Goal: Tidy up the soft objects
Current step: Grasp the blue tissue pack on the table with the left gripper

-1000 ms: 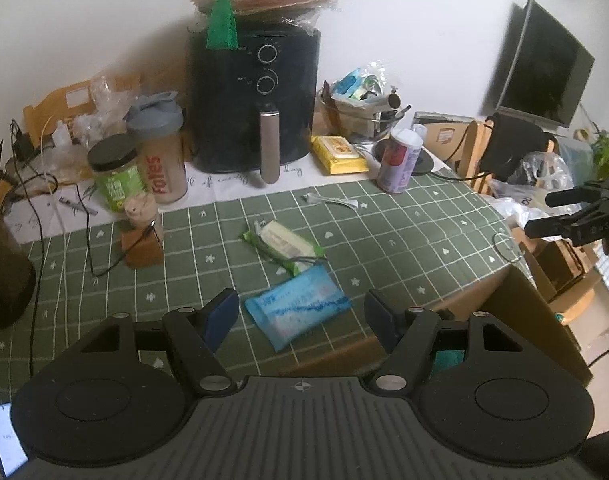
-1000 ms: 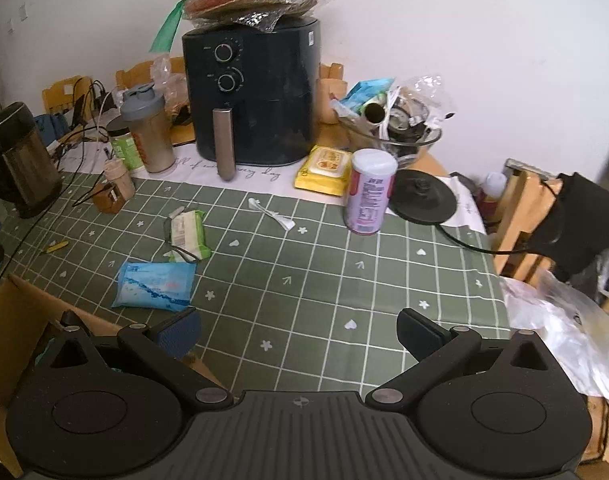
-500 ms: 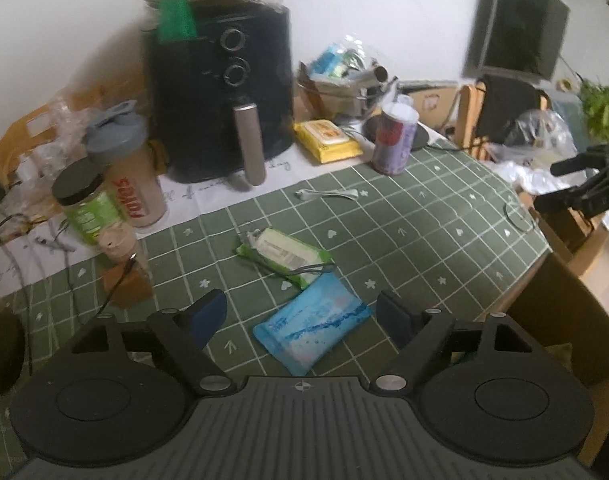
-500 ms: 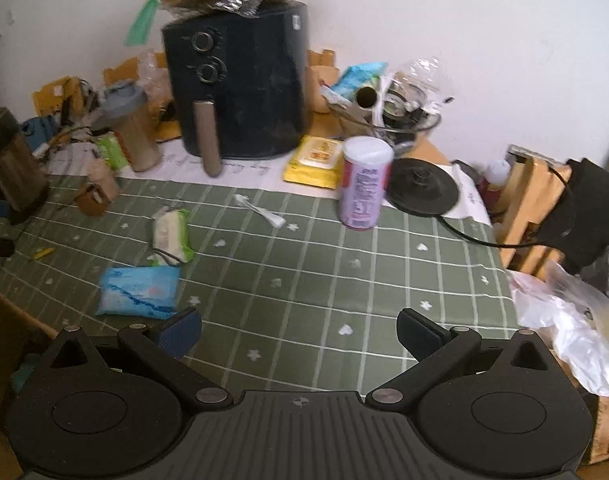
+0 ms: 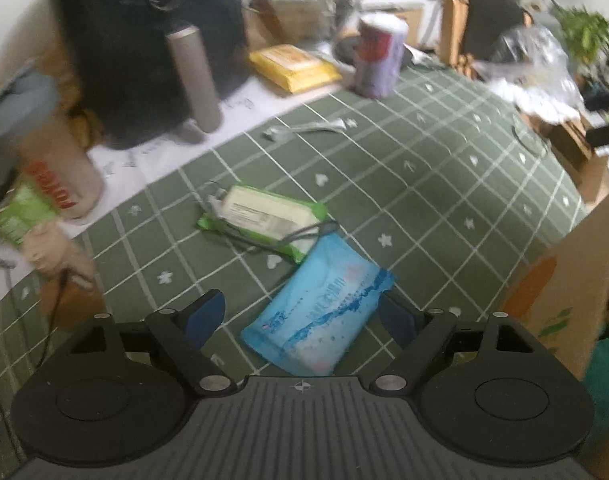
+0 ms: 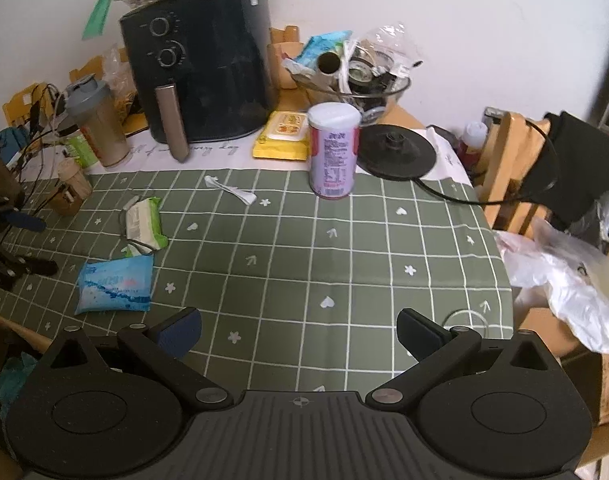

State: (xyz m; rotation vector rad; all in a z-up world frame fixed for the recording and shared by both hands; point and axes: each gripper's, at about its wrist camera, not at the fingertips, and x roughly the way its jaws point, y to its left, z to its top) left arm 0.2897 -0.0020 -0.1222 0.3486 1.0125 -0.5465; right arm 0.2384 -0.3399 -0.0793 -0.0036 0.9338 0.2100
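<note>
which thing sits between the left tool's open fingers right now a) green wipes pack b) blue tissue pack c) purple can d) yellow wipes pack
b: in the left wrist view the blue tissue pack lies flat on the green cloth between the spread fingers of the left tool, not yet gripped; the green wipes pack lies just beyond it.

Our left gripper (image 5: 302,312): black linkage arms, silver pivot screws, blue pads (image 5: 204,314), ribbed grey housing with a small compass-like mark, two round black discs either side. Our right gripper (image 6: 298,330): identical build, one blue pad (image 6: 180,330), one darker.
</note>
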